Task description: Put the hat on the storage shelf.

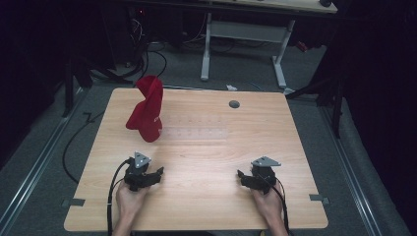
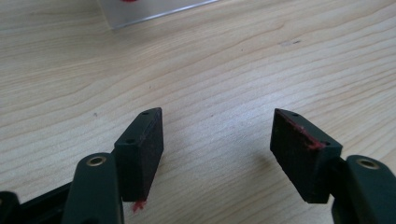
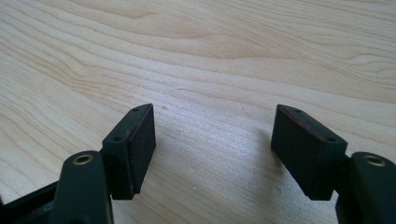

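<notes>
While you rest each hand-held gripper, left [image 1: 158, 173] and right [image 1: 240, 174], jaws apart and empty on the desk [image 1: 206, 162], the red cap [image 1: 146, 109] stands untouched near the far-left edge; no step appears begun.

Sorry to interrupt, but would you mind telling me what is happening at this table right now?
A person holds the left gripper and the right gripper low over the near part of the wooden table. Both are open with nothing between their fingers. A red cloth stands bunched up at the far left of the table, on a clear sheet, untouched by either gripper.
</notes>
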Demonstrator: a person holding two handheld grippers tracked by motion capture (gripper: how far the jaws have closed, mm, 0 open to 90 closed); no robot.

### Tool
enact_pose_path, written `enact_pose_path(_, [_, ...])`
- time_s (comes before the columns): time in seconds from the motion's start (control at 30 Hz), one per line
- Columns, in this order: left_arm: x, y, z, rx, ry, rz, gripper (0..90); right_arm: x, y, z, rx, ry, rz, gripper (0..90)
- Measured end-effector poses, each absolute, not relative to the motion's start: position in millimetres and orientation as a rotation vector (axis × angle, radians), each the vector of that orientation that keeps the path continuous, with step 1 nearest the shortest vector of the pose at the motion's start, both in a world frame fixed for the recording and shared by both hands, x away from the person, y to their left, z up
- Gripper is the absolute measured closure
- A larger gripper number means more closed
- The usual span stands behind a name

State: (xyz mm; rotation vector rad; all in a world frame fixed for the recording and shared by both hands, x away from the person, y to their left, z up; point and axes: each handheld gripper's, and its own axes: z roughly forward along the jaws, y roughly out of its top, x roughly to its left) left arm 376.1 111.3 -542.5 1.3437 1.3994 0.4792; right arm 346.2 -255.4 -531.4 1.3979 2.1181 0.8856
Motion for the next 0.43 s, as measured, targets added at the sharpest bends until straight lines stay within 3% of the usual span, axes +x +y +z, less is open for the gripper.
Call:
enact_pose_path(0.2, [375.8,111.2,-546.7,1.35,1.404,0.501,32.2,346.2,-255.5,-531.4,1.397,2.119,0.885,31.1])
enact_pose_path(0.3, [376.1,110.3,-547.2,1.361,1.404,0.489,25.2,346.2,-255.4,-531.4,1.397,2.119,0.886,31.1])
enact_pose_path(0.43, [376.1,109.8,-547.3,1.364,1.407,0.488,23.0,346.2,-255.3,-531.4,1.396,2.121,0.887,31.1])
